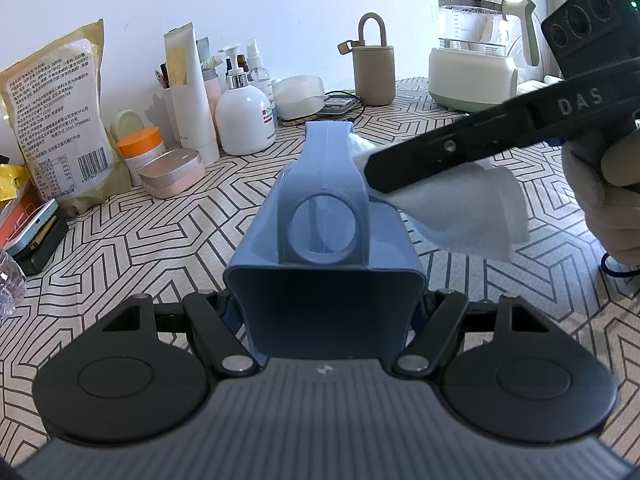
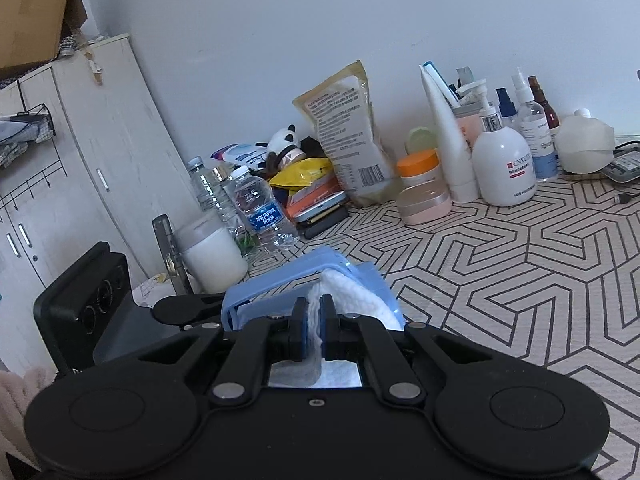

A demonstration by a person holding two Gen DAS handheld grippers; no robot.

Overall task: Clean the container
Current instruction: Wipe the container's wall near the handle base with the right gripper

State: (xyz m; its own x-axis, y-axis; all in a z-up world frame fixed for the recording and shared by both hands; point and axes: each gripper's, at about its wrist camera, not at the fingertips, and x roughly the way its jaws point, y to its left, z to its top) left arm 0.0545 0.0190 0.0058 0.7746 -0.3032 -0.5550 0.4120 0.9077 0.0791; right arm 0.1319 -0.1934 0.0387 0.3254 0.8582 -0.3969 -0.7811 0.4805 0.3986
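Blue container is lying lengthwise, clamped in left jaws; right jaws, pinching white wipe, are meeting its far side.

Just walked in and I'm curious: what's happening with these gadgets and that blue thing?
A person is cleaning a blue container using two hand-held tools. The left claw grips the container above the patterned table. The right claw is pinched shut on a white cloth and presses it against the container's side.
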